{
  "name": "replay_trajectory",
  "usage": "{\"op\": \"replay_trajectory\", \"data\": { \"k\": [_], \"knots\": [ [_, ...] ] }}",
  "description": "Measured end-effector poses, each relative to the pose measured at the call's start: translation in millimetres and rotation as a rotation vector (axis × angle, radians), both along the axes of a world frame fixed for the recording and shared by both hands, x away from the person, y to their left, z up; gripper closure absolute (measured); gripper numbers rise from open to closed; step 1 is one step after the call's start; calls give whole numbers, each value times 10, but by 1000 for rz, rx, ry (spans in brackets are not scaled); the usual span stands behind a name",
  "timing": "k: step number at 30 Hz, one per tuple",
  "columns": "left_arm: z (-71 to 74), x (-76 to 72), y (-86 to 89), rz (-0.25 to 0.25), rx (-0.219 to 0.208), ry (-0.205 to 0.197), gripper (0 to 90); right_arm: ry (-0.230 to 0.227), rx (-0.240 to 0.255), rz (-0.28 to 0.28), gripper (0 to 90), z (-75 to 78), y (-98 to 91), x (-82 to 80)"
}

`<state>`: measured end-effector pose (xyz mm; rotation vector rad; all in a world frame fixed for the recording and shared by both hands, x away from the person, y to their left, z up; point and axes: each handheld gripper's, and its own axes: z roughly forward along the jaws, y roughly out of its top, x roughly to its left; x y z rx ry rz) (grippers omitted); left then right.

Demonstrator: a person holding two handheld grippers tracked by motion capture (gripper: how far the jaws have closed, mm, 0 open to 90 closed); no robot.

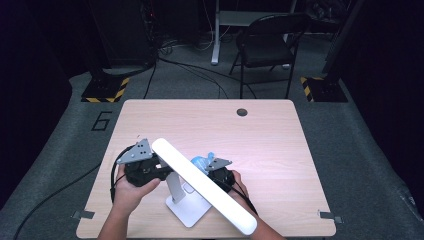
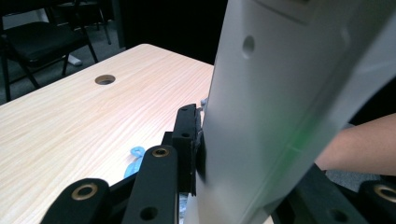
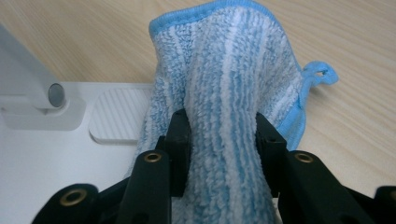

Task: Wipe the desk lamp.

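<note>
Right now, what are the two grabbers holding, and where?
Left gripper clamps the white lamp by its upright arm. Right gripper pinches the blue striped cloth at a bunched fold.

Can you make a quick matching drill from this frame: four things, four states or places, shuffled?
Things:
1. left gripper
2. right gripper
3. lamp head
4. cable hole

States or places:
A. lit, slanting above the table
B. clamped on the white lamp post
C. in the far part of the tabletop
D. pinching the blue striped cloth

Pairs: 1-B, 2-D, 3-A, 4-C

The lamp post rises from the white lamp base; the cloth hangs over the base's edge and the table.
</note>
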<state>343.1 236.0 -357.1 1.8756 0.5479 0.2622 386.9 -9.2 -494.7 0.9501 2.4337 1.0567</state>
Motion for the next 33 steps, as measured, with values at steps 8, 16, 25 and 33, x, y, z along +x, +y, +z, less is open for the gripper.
{"op": "replay_trajectory", "data": {
  "k": [8,16,25,33],
  "knots": [
    [57,-19,126,29,-11,-3,691,13,12,-24,660,-42,-74,-71],
    [40,-31,120,63,-14,-48,738,21,15,-50,661,-42,-122,-74],
    [-1,9,-33,61,-41,-59,740,25,26,-100,661,36,-208,-38],
    [-1,12,-68,51,-44,-50,730,38,63,-3,655,77,63,-89]
  ]
}}
